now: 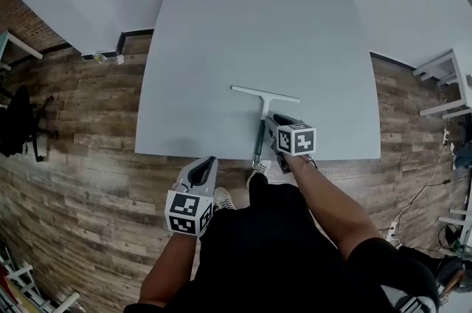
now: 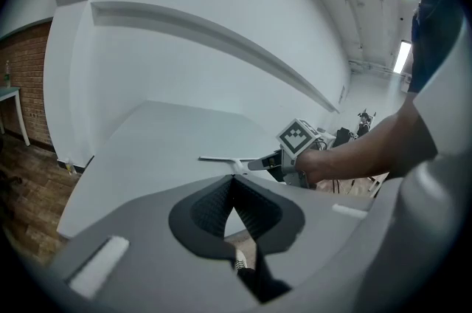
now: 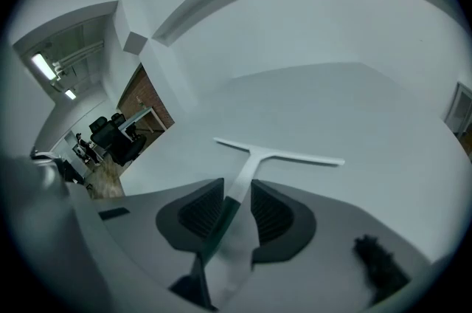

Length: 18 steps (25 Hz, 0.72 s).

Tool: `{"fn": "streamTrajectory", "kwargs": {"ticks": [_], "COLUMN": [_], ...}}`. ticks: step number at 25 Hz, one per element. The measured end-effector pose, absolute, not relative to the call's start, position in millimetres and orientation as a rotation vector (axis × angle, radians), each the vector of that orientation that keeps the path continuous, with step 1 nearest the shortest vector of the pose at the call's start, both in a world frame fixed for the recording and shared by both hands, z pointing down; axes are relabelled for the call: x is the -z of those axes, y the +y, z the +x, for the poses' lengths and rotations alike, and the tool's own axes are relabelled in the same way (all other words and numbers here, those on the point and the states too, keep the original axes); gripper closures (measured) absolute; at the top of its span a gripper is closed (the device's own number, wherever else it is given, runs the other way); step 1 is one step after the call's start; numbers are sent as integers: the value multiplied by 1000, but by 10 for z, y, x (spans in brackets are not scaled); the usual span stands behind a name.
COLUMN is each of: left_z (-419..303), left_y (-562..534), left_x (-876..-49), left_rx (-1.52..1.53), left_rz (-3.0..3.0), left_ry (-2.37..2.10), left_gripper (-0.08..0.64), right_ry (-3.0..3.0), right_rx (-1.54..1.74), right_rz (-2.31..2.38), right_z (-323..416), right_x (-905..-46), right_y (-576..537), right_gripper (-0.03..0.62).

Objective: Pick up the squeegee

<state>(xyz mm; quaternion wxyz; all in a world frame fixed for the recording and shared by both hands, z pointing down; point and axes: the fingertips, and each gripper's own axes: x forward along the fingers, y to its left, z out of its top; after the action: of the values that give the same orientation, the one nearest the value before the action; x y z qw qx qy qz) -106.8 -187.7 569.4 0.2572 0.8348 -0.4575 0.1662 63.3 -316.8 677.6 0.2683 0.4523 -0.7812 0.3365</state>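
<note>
The squeegee (image 1: 263,103) lies flat on the grey table (image 1: 221,38), its white blade away from me and its dark green handle reaching to the near edge. My right gripper (image 1: 273,119) stands over the handle. In the right gripper view the squeegee (image 3: 276,154) has its handle running between the spread pads of that gripper (image 3: 237,184), with a gap on the right side. My left gripper (image 1: 209,161) hangs just off the table's near edge, left of the handle, empty, its fingertips together (image 2: 233,180). From there the squeegee (image 2: 221,159) shows beyond.
Wooden floor surrounds the table. White shelving (image 1: 446,86) stands at the right, with cables (image 1: 413,204) on the floor below it. A black chair (image 1: 16,119) is at the far left. My shoes (image 1: 257,173) are under the table's near edge.
</note>
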Motion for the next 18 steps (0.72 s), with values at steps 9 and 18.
{"fn": "streamTrajectory", "kwargs": {"ticks": [9, 18], "left_z": [-1089, -1110], "left_y": [-1980, -1914], "left_x": [-5761, -5794], "left_rx": [-470, -478], "left_rz": [2217, 2192], "left_ry": [-1261, -1265], "left_gripper": [552, 552], "right_ry": [-2043, -1991], "right_rx": [-985, -1078], "right_rz": [1225, 1234], "right_z": [533, 435], "right_x": [-7078, -7273], "right_y": [-3376, -3404], "right_gripper": [443, 443]}}
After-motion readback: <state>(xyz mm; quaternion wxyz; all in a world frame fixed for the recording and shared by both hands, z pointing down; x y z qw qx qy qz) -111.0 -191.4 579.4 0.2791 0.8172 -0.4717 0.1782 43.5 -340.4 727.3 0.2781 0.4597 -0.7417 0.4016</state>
